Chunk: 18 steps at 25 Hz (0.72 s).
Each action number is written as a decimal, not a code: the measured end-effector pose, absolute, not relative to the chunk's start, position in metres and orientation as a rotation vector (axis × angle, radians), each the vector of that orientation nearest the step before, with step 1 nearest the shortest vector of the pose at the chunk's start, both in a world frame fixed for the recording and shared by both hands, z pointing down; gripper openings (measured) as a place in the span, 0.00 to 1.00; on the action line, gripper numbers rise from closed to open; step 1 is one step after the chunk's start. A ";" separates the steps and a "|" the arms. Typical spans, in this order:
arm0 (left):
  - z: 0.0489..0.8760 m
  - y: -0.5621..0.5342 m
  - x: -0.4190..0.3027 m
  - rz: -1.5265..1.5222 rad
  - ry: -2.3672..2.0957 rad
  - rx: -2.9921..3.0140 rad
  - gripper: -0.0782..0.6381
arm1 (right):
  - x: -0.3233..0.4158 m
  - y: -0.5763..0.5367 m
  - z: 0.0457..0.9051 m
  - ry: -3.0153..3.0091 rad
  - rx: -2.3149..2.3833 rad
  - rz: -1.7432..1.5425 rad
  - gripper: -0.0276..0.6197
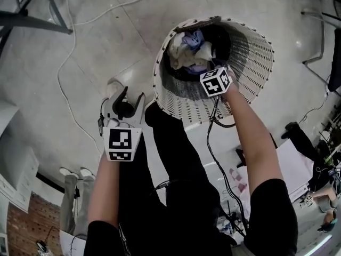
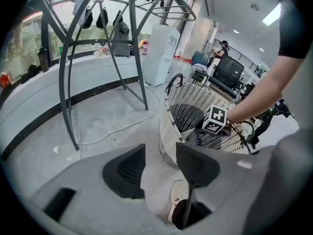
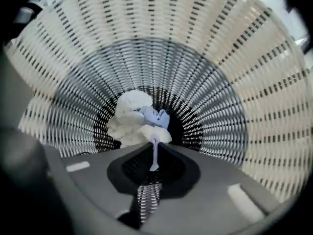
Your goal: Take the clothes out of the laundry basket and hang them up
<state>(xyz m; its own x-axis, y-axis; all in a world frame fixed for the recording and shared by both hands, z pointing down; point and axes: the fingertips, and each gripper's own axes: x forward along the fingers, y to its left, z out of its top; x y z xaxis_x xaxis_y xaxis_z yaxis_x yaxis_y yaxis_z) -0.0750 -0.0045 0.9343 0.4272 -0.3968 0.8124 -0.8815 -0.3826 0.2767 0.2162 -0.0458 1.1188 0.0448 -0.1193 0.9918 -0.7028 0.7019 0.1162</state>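
Observation:
A white slatted laundry basket (image 1: 250,63) stands on the floor with a heap of white and pale blue clothes (image 1: 189,49) inside. My right gripper (image 1: 219,74) reaches down into the basket. In the right gripper view its jaws are shut on a thin fold of a pale blue garment (image 3: 154,153) that runs up from the heap of clothes (image 3: 134,119) on the basket's bottom. My left gripper (image 1: 128,101) hangs open and empty left of the basket, above the floor. The left gripper view shows the basket (image 2: 188,114) beyond my left gripper (image 2: 159,163), with nothing between the jaws.
A grey metal drying rack (image 2: 88,58) with curved legs stands on the concrete floor behind the basket. A white cable (image 1: 66,73) snakes over the floor at the left. A shoe (image 2: 177,199) shows below the left jaws. People and furniture stand in the background.

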 end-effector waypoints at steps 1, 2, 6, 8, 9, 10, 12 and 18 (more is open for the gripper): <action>0.926 -0.006 -0.073 0.855 -1.070 1.976 0.39 | 0.215 -0.048 1.103 -1.498 0.732 0.507 0.10; 0.916 -0.007 -0.071 0.856 -1.061 1.989 0.39 | 0.213 -0.050 1.085 -1.513 0.749 0.507 0.10; 0.878 -0.016 -0.065 0.861 -1.029 2.056 0.39 | 0.209 -0.056 1.013 -1.566 0.840 0.514 0.10; 0.860 -0.022 -0.065 0.863 -1.019 2.092 0.39 | 0.207 -0.061 0.977 -1.588 0.908 0.521 0.10; 0.851 -0.024 -0.066 0.862 -1.015 2.107 0.39 | 0.205 -0.063 0.959 -1.599 0.939 0.521 0.10; 0.842 -0.026 -0.067 0.860 -1.011 2.122 0.39 | 0.203 -0.064 0.940 -1.609 0.968 0.520 0.10; 0.821 -0.029 -0.071 0.856 -1.001 2.146 0.39 | 0.198 -0.064 0.902 -1.628 1.018 0.520 0.10; 0.756 -0.035 -0.087 0.879 -0.966 2.227 0.39 | 0.180 -0.070 0.773 -1.689 1.169 0.484 0.10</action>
